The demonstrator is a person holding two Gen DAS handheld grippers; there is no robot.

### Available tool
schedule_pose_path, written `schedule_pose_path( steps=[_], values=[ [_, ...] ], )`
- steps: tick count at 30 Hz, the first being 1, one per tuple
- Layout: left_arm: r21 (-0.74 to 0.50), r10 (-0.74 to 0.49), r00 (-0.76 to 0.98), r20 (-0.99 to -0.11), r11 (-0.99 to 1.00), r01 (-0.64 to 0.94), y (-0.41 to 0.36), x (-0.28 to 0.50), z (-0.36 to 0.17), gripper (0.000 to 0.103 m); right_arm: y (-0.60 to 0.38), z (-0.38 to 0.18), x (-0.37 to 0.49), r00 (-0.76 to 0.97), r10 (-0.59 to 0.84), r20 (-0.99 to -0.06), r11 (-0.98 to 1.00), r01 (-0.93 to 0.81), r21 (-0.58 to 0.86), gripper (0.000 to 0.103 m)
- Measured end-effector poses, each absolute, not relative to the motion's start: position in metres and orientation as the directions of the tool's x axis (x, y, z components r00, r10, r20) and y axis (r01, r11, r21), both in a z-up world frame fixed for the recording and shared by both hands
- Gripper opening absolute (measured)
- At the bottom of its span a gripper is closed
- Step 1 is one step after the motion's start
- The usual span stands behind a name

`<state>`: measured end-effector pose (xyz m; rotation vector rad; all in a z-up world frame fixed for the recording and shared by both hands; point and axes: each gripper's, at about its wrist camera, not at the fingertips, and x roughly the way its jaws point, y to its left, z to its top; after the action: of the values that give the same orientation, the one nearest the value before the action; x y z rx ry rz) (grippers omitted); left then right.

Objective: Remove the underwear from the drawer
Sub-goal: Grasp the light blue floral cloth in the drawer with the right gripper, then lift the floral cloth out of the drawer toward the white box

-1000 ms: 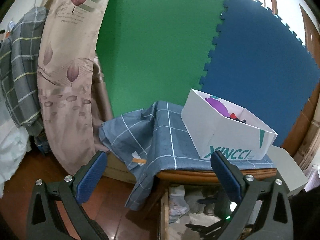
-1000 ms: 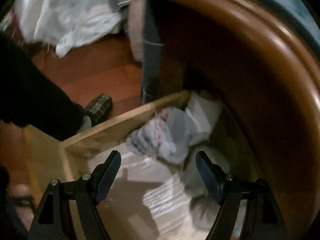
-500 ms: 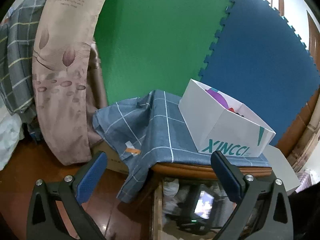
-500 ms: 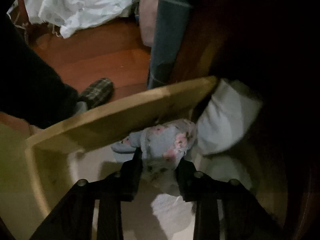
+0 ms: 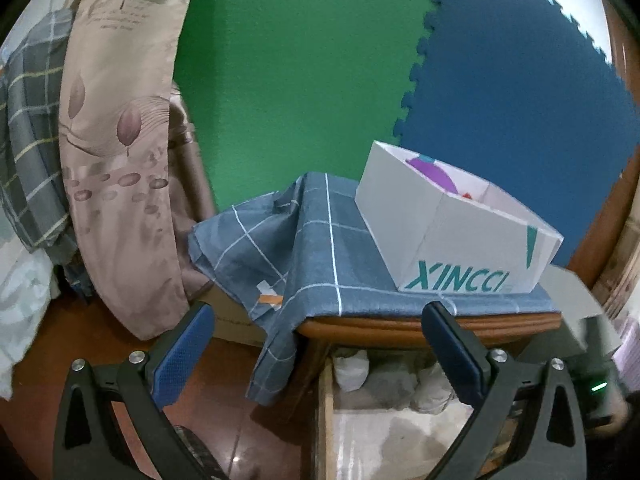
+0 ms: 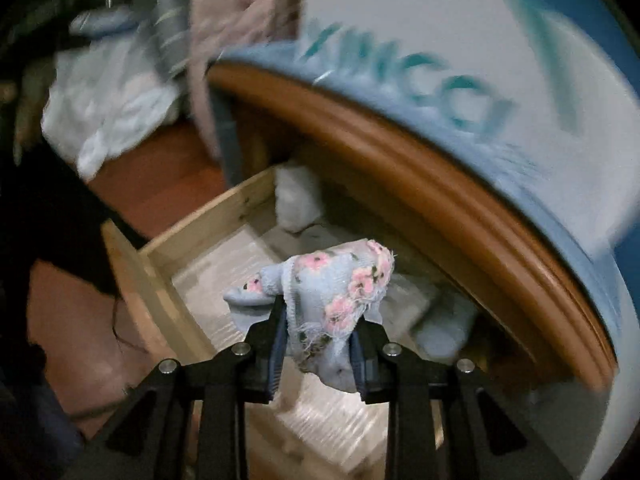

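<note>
Gripping floral underwear [image 6: 336,296] above the open drawer [image 6: 188,240], right tool [image 6: 318,344] is clenched; left tool [image 5: 316,344] (empty) gapes near box [image 5: 448,236].

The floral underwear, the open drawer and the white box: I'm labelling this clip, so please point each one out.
floral underwear [image 6: 340,292], right wrist view, on its bunched flowered fabric.
open drawer [image 6: 208,220], right wrist view, on its wooden side wall.
white box [image 5: 460,248], left wrist view, on its printed front wall.
</note>
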<state>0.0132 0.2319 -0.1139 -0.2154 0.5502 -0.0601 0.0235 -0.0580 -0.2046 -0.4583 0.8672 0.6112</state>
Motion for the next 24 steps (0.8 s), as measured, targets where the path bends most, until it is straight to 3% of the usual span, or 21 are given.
schedule_pose_path(
  steps=[4, 19, 24],
  values=[
    [-0.196, -0.114, 0.838, -0.534, 0.981, 0.009, 0.223, 0.018, -0.118, 0.102, -0.094, -0.166, 0.001, 0.564, 0.331, -0.757, 0.839, -0.542, -0.036, 0.027],
    [-0.161, -0.113, 0.820, -0.561, 0.987, 0.026, 0.210, 0.023, -0.125, 0.102, -0.157, -0.044, -0.025, 0.716, 0.325, -0.617, 0.931, -0.356, 0.077, 0.028],
    [-0.194, -0.126, 0.814, -0.567, 0.981, 0.016, 0.217, 0.024, -0.126, 0.102, -0.155, -0.017, -0.015, 0.778, 0.228, -0.586, 0.963, -0.270, 0.016, 0.027]
  ],
)
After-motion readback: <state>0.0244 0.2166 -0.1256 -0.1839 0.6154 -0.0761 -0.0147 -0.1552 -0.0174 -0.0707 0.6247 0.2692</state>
